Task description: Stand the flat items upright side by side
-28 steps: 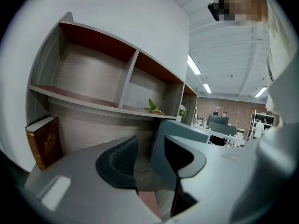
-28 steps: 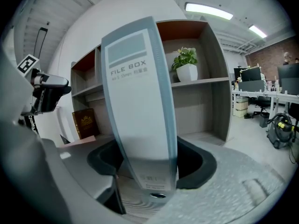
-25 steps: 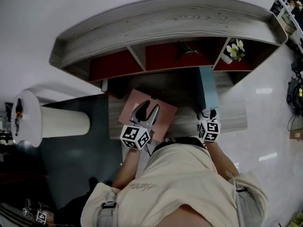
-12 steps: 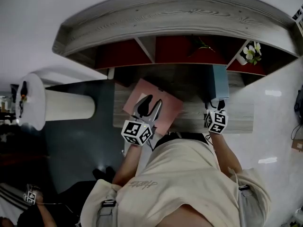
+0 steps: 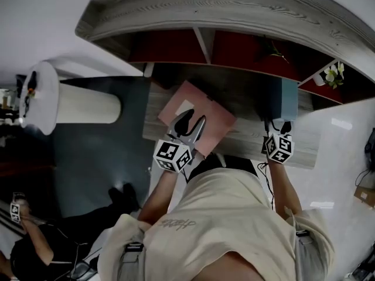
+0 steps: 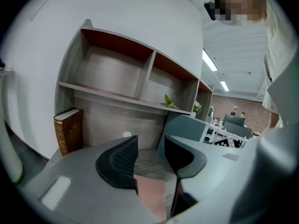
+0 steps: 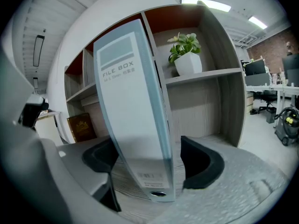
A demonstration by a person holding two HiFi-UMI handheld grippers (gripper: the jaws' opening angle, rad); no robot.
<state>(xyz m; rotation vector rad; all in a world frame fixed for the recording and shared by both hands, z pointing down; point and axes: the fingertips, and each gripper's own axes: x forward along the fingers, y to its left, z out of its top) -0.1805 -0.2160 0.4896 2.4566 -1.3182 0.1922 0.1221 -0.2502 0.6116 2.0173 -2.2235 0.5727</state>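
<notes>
On the left front of the desk (image 5: 249,140) the pink folder (image 5: 218,119) lies flat under the left gripper (image 5: 190,122), its jaws parted and seemingly empty; rightward, the right gripper (image 5: 280,125), jaws just opened, straddles the upright file box (image 7: 135,106).

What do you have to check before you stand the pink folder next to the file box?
1. File box stands upright on the desk: ok.
2. Right tool off the box: ok; its jaws have just been opening, and a gap shows beside the box.
3. Pink folder upright: not ok, it lies down.
4. Left tool gripping the folder: cannot tell.
5. Bare desk beside the box: ok.
</notes>
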